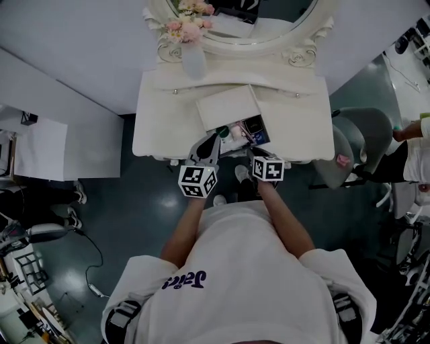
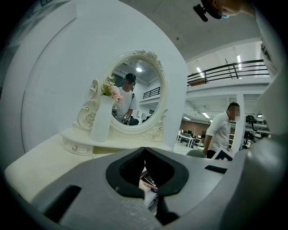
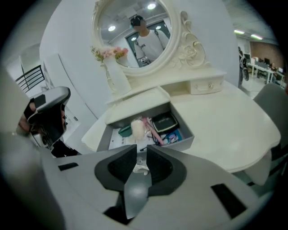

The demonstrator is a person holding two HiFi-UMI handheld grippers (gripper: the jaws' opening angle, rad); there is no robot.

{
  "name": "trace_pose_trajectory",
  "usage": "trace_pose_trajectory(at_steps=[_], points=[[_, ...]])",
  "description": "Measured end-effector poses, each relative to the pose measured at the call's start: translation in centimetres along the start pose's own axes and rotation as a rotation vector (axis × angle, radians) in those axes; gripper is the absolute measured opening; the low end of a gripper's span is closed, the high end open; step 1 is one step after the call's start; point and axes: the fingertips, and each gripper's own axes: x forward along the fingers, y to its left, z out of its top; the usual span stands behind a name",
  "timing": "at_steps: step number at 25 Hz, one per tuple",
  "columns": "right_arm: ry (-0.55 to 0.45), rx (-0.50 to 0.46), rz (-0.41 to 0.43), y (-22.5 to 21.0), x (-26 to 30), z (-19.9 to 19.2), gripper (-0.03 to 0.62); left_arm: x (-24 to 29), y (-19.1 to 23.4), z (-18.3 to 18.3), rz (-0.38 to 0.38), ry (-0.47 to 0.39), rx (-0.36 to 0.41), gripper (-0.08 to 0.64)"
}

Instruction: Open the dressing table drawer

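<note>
The white dressing table (image 1: 161,127) has its middle drawer (image 3: 182,143) pulled out, showing a black compact (image 3: 164,122), a cream puff (image 3: 137,129) and pink items. In the head view the drawer (image 1: 257,143) sits at the table's front edge, above both marker cubes. My right gripper (image 3: 141,150) hovers over the drawer front, its jaws slightly apart and open. The small pale knob (image 3: 142,167) shows in the gap below them, untouched. In the head view this right gripper (image 1: 259,160) is at the drawer's front right. My left gripper (image 2: 144,150) (image 1: 207,146) is level at the drawer's left, tips together, holding nothing.
A white vase of pink flowers (image 1: 193,57) stands before the oval mirror (image 1: 248,20) at the table's back. A grey chair (image 1: 356,144) stands to the right, with a person (image 1: 416,134) beyond it. A white cabinet (image 1: 47,148) is to the left.
</note>
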Motion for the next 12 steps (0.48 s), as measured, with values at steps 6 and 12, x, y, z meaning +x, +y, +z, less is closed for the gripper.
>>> trace_pose_trajectory(at_steps=[6, 12], points=[[-0.242, -0.055, 0.001, 1.3, -4.2, 8.0, 0.036, 0.4, -0.1, 3.4, 0.011, -0.039, 0.042, 0.015], [-0.504, -0.205, 0.008, 4.3, -9.7, 16.0, 0.014, 1.0, -1.1, 8.2, 0.0, -0.111, 0.1, 0.015]])
